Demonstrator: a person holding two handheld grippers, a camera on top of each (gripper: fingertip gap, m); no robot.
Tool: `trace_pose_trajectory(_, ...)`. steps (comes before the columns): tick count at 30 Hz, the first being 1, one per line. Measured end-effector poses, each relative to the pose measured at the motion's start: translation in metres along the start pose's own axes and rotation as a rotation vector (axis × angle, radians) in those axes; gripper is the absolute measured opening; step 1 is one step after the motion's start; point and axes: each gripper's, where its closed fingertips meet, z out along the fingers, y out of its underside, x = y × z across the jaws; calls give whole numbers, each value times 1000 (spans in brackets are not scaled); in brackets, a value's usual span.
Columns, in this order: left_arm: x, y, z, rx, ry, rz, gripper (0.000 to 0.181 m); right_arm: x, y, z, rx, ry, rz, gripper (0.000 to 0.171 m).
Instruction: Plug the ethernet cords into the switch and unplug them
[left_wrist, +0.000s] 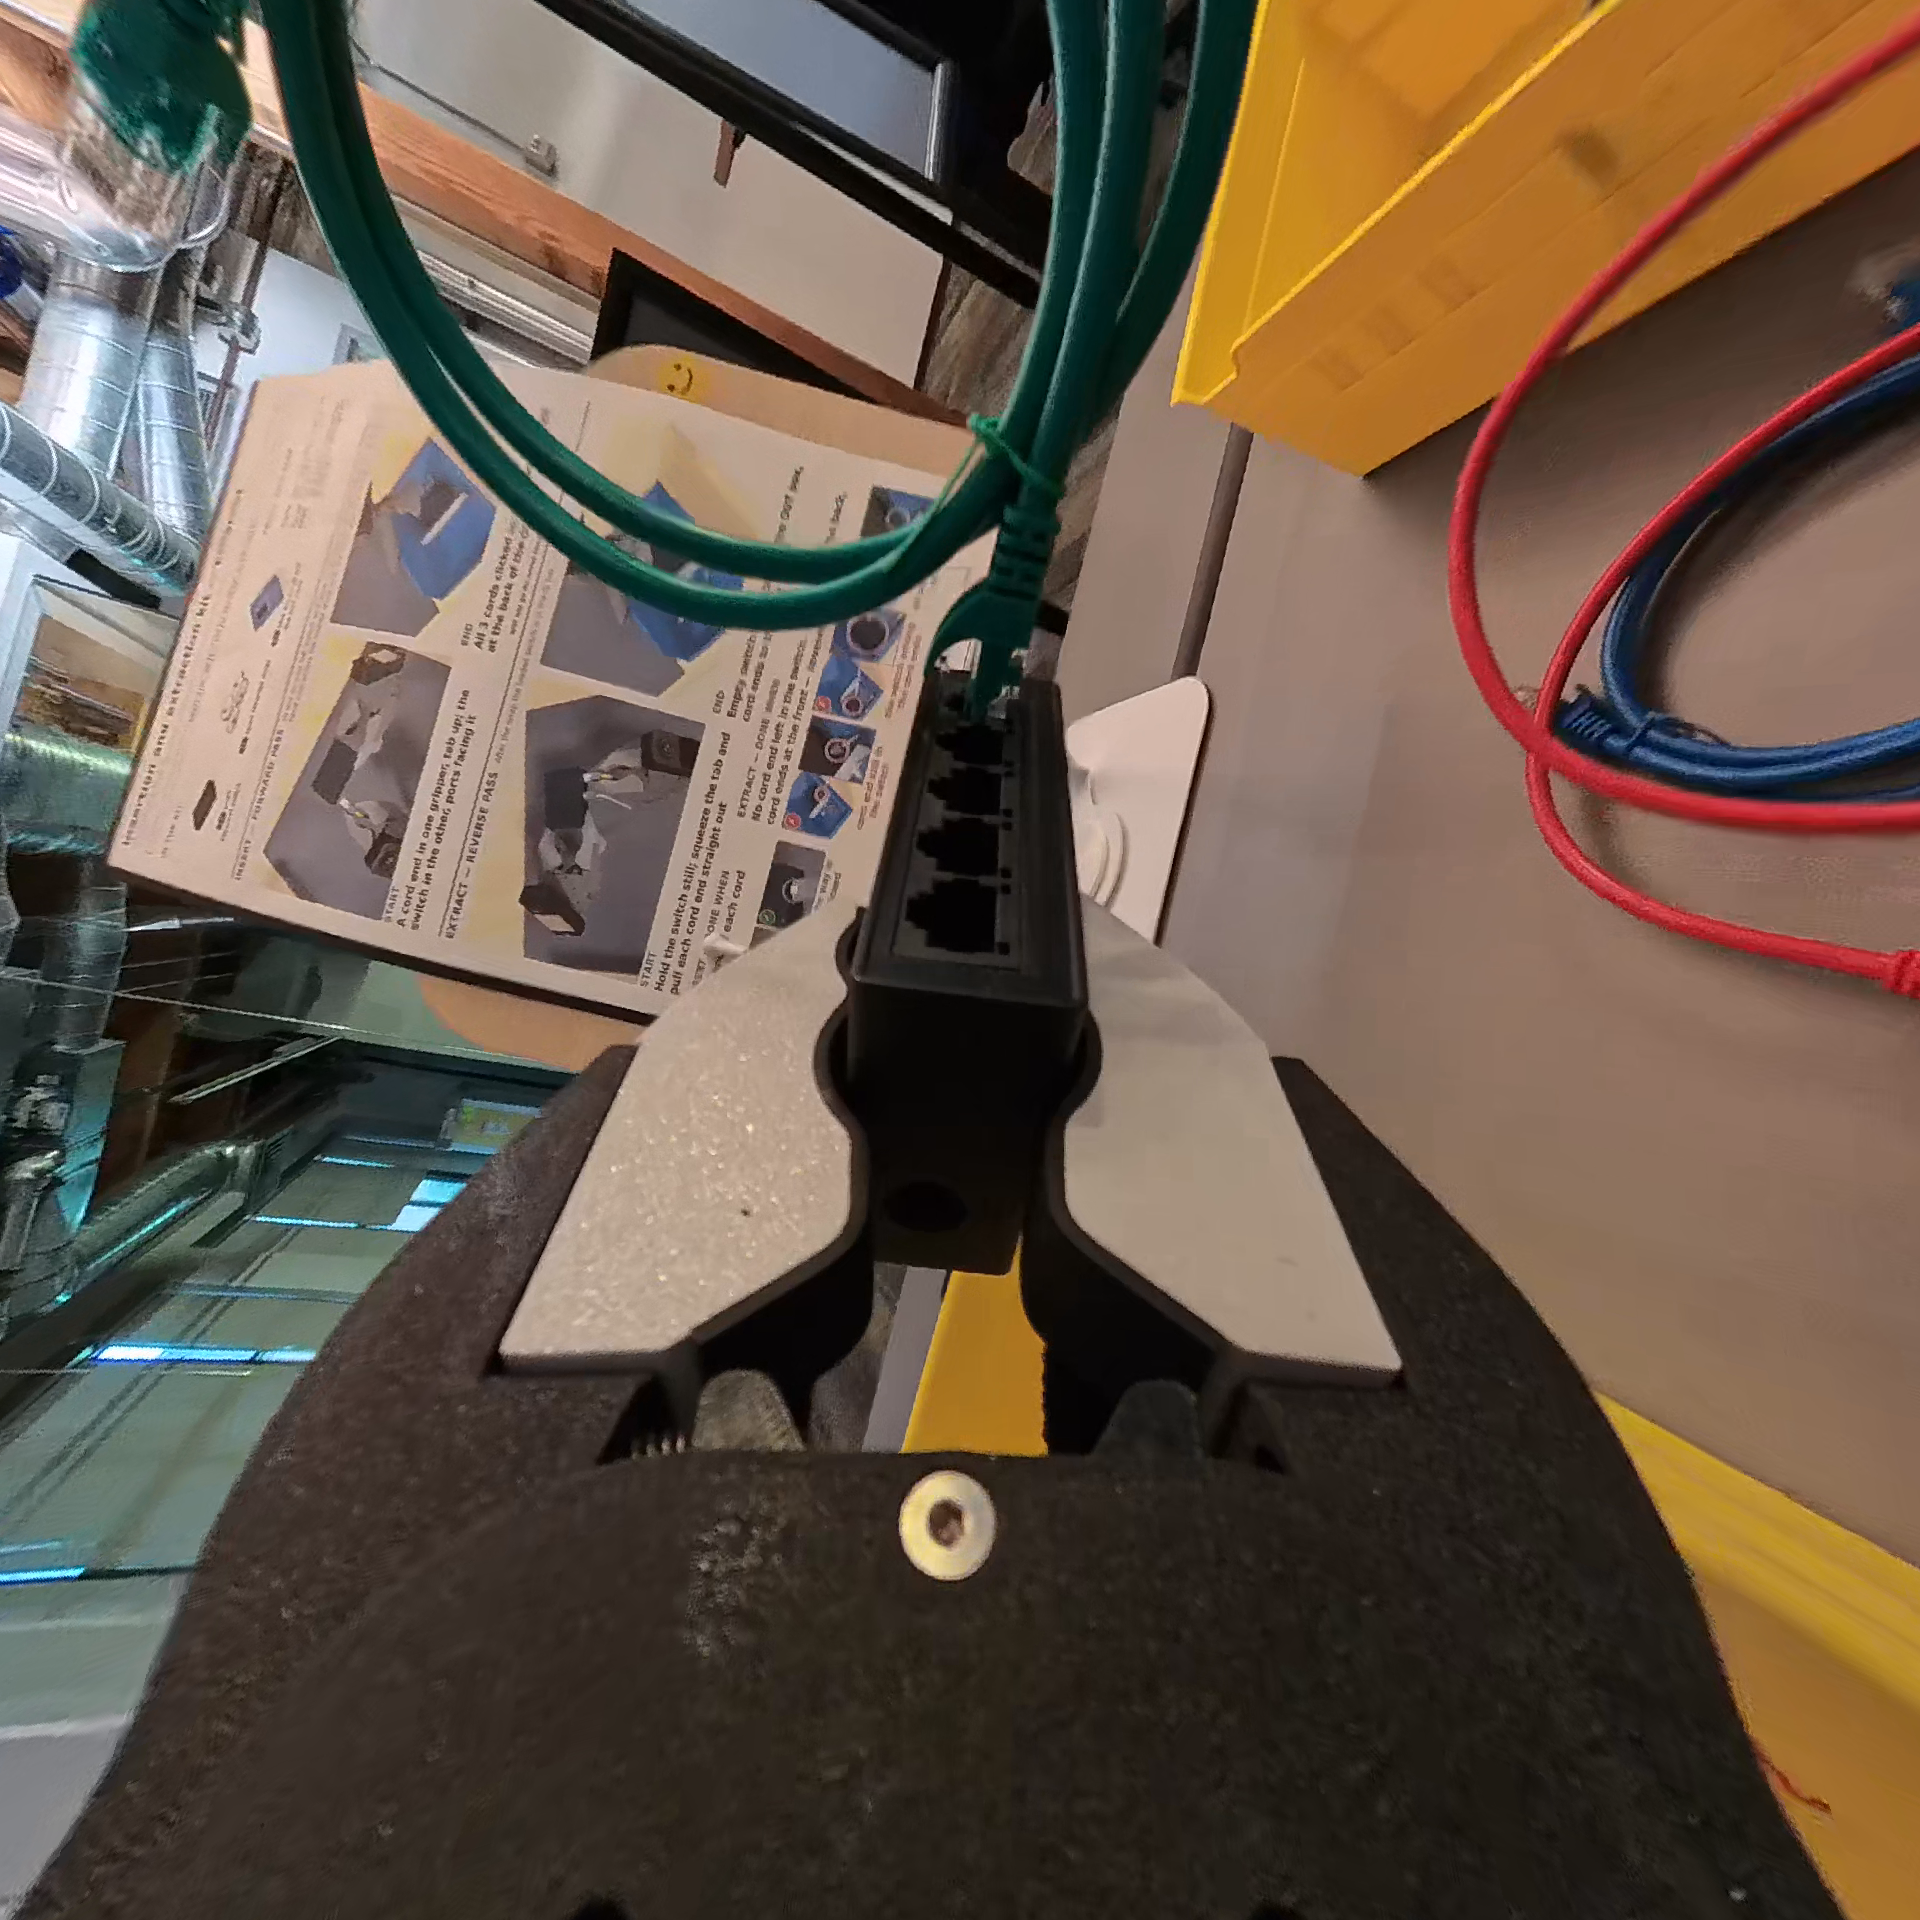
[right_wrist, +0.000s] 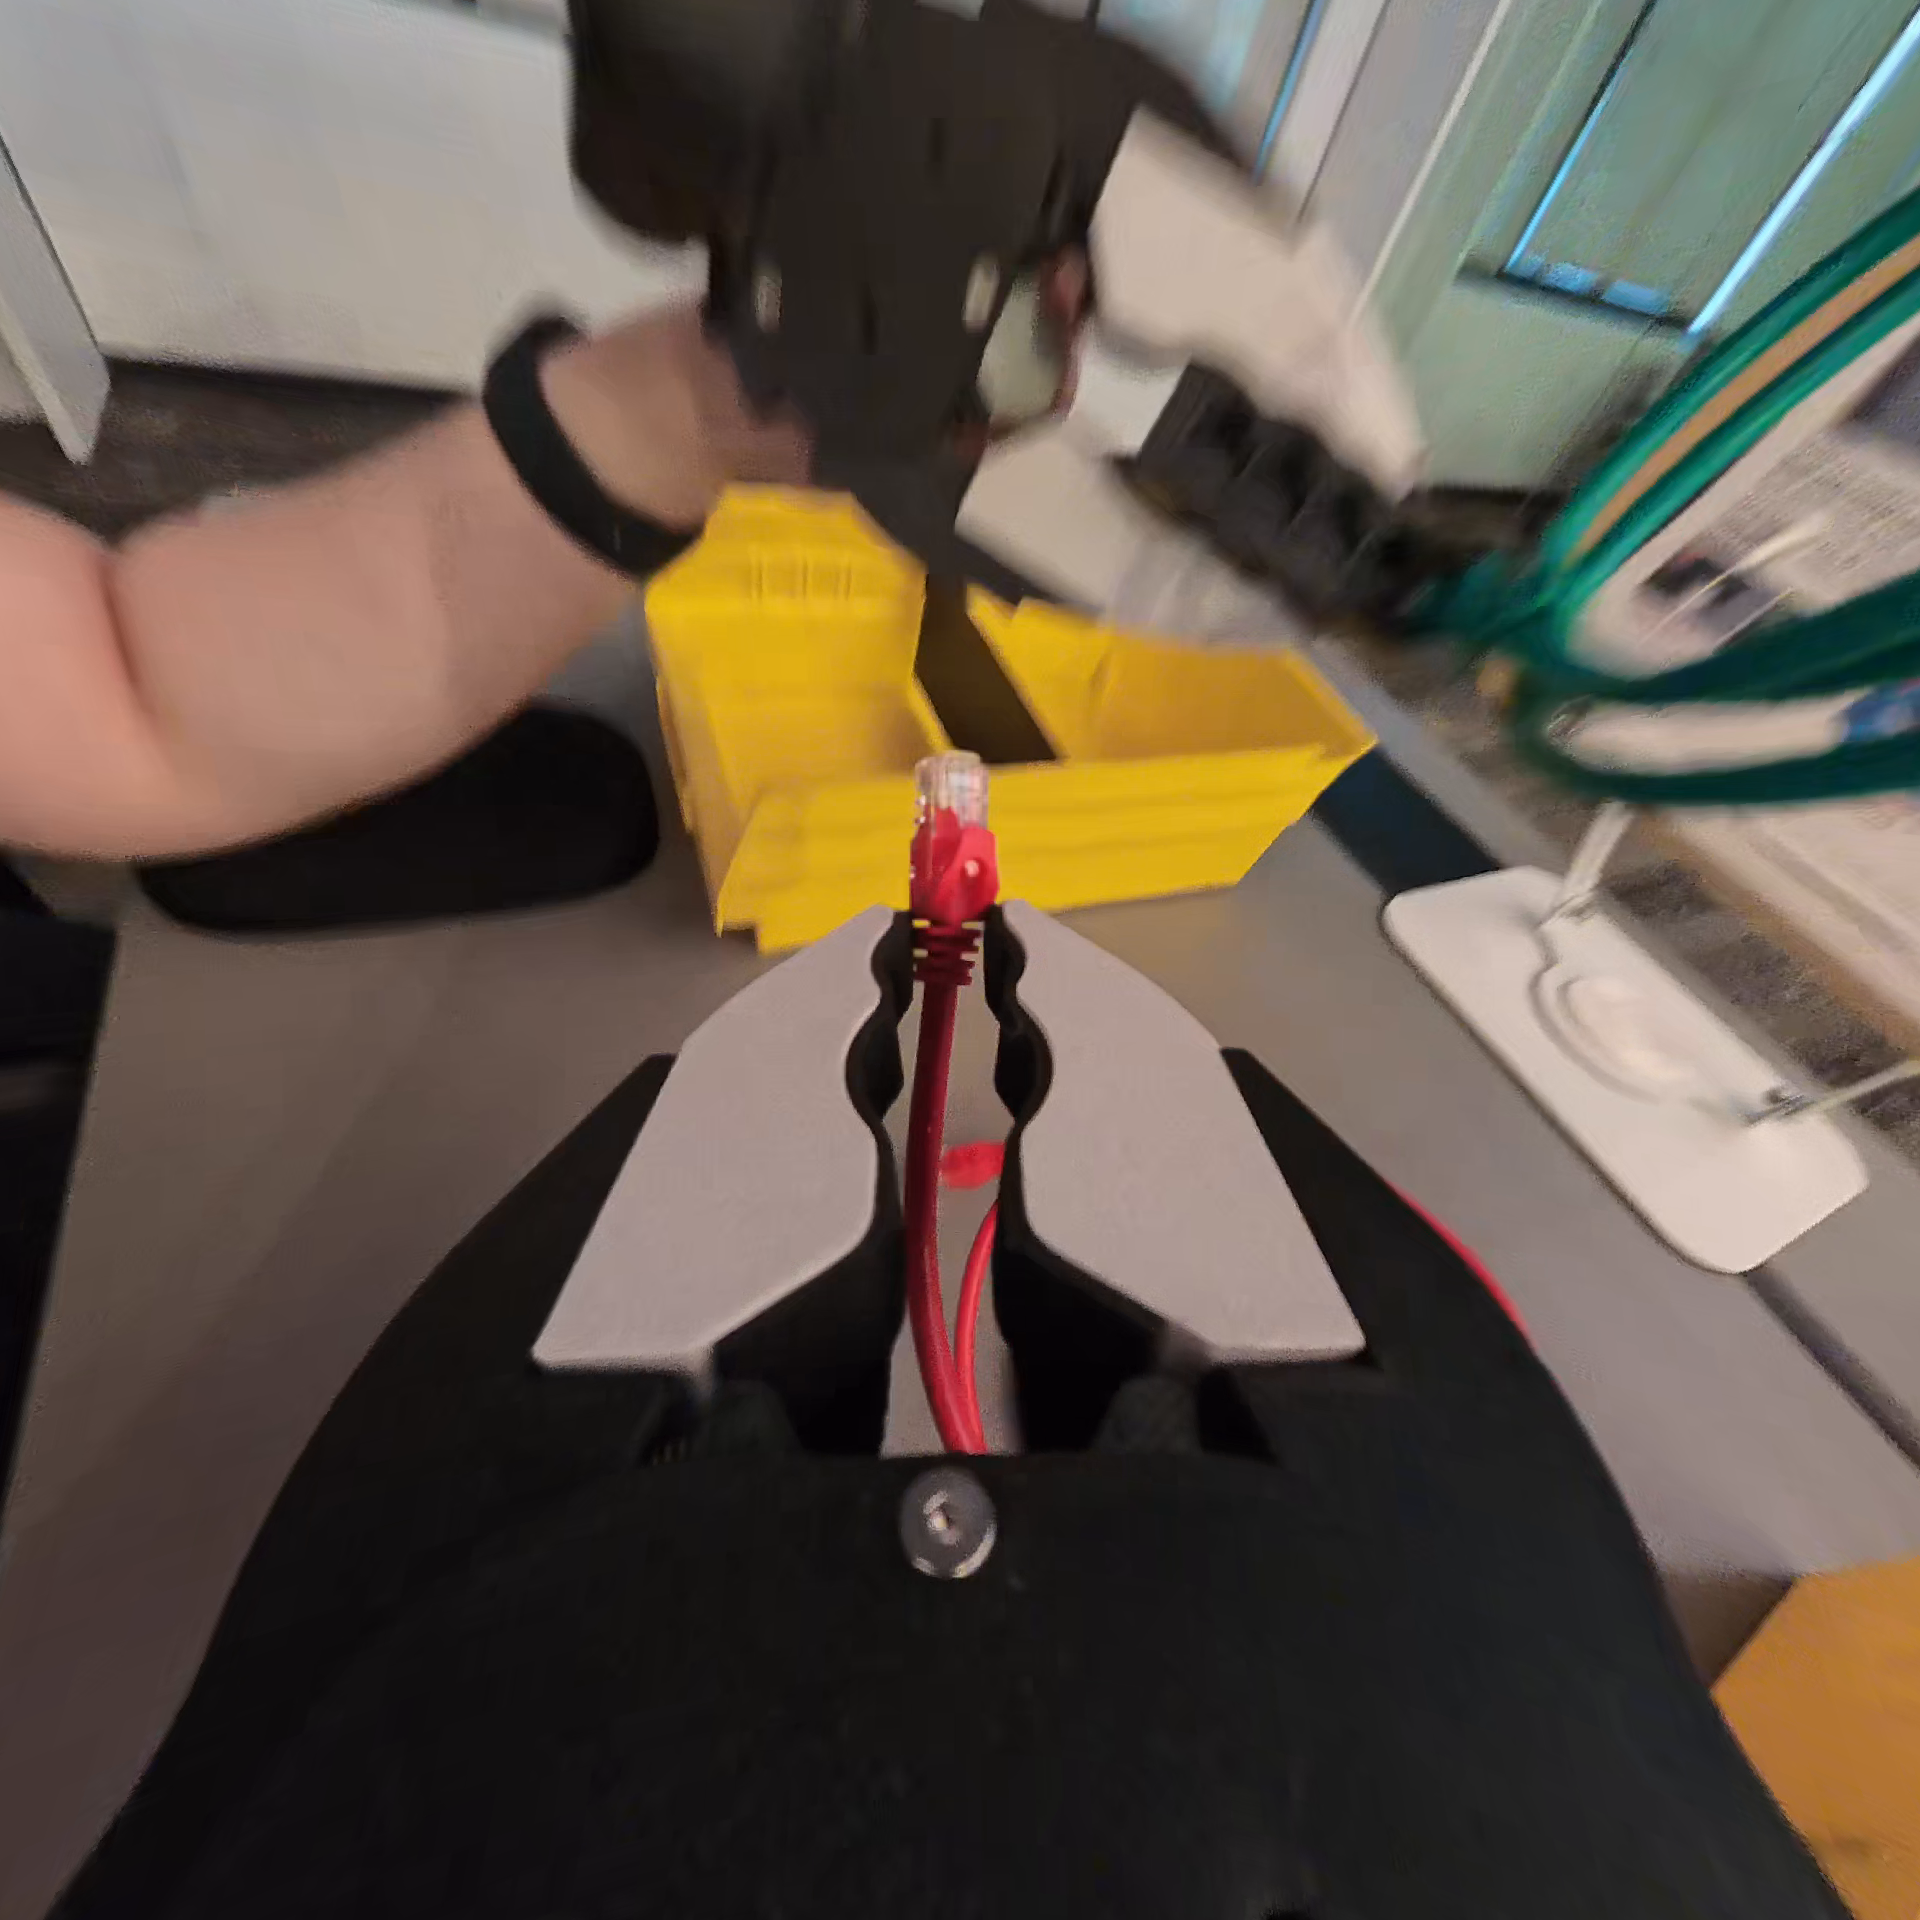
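Observation:
My left gripper is shut on the black switch and holds it in the air with its row of ports facing the camera. A green ethernet cord is plugged into the far end port; three nearer ports are open. A red cord and a blue cord lie on the grey table. My right gripper is shut on the red cord's boot, with its clear plug pointing forward. The left gripper, the switch and the green cord show blurred ahead in the right wrist view.
Yellow bins stand on the table. A white stand base holds an instruction sheet on a board. A person's forearm with a black wristband is at the left. The tips of one gripper are about 15 cm away from the tips of the other.

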Motion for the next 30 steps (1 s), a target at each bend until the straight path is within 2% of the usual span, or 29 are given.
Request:
trace_pose_trajectory(5,2,16,6,-81,-6,48,30,38,-89,-55,247,109,95,14)
trace_pose_trajectory(8,5,17,8,-89,-3,64,30,67,-115,-70,216,210,100,14)
trace_pose_trajectory(10,8,16,10,-92,2,85,30,73,-110,-60,84,178,144,14)
trace_pose_trajectory(14,14,15,13,-102,10,123,30,77,-69,-27,-154,165,220,14)
trace_pose_trajectory(19,21,8,18,-92,0,184,31,80,-22,4,-420,183,188,14)
trace_pose_trajectory(23,28,3,21,-91,-4,228,31,78,-3,13,-510,158,190,14)
trace_pose_trajectory(30,38,-1,27,-101,1,286,30,83,13,8,-577,178,196,14)
